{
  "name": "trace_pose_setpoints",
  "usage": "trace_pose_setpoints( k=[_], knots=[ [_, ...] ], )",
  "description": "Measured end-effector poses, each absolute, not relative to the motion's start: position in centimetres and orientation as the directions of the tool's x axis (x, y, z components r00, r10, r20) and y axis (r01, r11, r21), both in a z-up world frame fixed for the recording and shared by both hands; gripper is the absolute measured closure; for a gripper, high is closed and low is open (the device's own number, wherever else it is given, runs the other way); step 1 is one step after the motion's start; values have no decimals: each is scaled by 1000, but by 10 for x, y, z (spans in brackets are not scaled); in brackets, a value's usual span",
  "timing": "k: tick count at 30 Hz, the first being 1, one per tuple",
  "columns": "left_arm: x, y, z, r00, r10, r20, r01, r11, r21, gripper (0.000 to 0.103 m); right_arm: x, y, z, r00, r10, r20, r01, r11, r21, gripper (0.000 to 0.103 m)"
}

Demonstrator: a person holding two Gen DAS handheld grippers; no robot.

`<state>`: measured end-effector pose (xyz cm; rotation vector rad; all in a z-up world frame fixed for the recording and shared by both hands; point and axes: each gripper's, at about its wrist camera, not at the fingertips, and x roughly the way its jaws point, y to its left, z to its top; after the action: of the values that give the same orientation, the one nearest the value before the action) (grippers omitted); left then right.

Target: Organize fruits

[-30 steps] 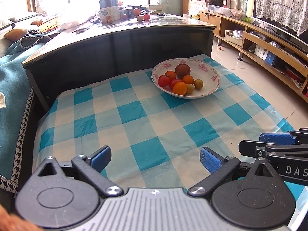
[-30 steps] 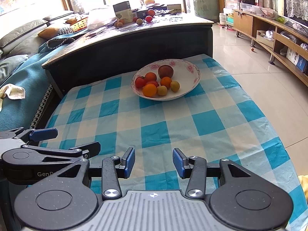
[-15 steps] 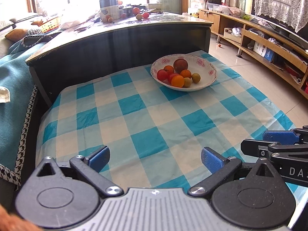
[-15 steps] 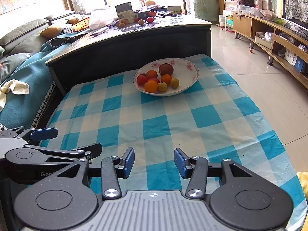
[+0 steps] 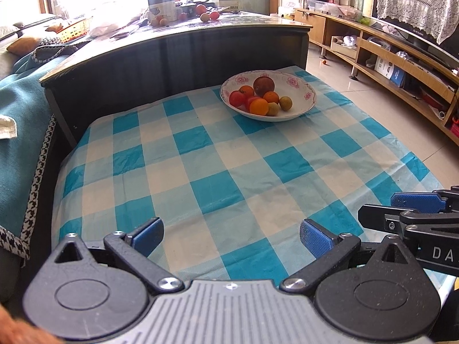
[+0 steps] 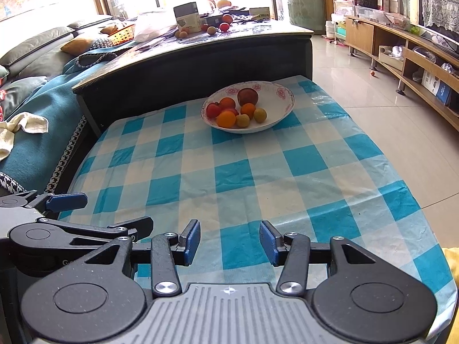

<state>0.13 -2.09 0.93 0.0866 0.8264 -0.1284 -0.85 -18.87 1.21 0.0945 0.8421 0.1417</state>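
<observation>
A white floral bowl stands at the far end of the blue-and-white checked cloth. It holds several fruits: a dark red one, oranges, a red tomato and small yellow-green ones. My left gripper is open and empty over the near edge of the cloth. My right gripper is open and empty beside it, also at the near edge. Each gripper shows at the side of the other's view.
A dark raised table behind the cloth carries a box, loose fruits and clutter. A teal sofa cover lies to the left. Tiled floor and a low wooden shelf unit are to the right.
Both grippers have drawn back toward the near edge of the cloth, so the bowl looks farther away. Both stay open and empty.
</observation>
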Motion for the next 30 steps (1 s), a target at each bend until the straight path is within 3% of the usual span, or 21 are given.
trace_pose_setpoints(
  k=[30],
  knots=[
    [-21, -18, 3, 644, -74, -762, 129, 992, 12, 0, -30, -192, 1, 626, 146, -766, -54, 988, 143, 58]
  ],
)
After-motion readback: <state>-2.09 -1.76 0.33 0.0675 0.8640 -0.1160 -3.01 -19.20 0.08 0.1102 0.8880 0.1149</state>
